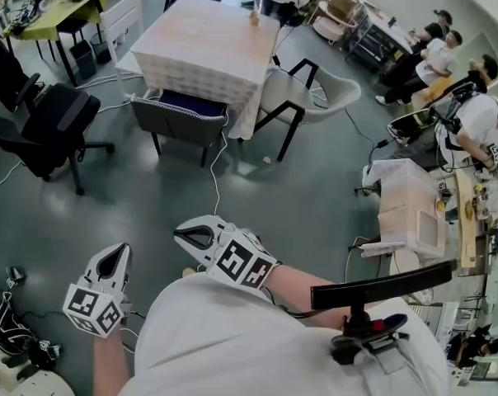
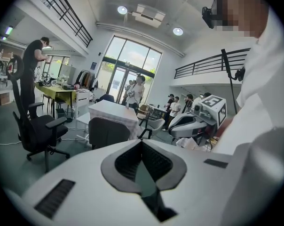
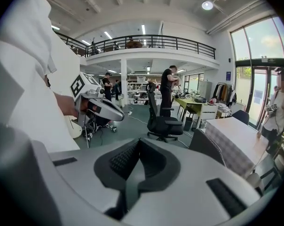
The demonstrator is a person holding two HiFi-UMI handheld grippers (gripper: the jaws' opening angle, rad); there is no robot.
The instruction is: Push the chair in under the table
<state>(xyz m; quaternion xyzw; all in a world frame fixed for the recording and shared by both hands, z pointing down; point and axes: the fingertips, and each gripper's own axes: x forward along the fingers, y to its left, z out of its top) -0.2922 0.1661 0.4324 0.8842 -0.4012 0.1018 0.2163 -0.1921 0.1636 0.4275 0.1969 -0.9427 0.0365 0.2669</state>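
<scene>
The left gripper is clenched on nothing, its two black pads pressed flat together. The right gripper is likewise closed and empty (its pads meet in a single seam). In the head view both are held low in front of the person's white shirt. The left one is at the left and the right one is just beside it, a little farther forward. Both point toward the table and are well apart from any furniture.

Across the grey floor stands the chair, dark grey with a blue seat, its backrest turned toward the person. It is at the near edge of the table, which is draped in a pale cloth. The front of the seat reaches under that edge, while the backrest stands out clear of it. A white cable lies on the floor between the chair and the grippers. A pale shell chair stands by the table's near right corner. A small brown object (too small to name) sits near the tabletop's far right corner. A black office chair stands well off to the left.
</scene>
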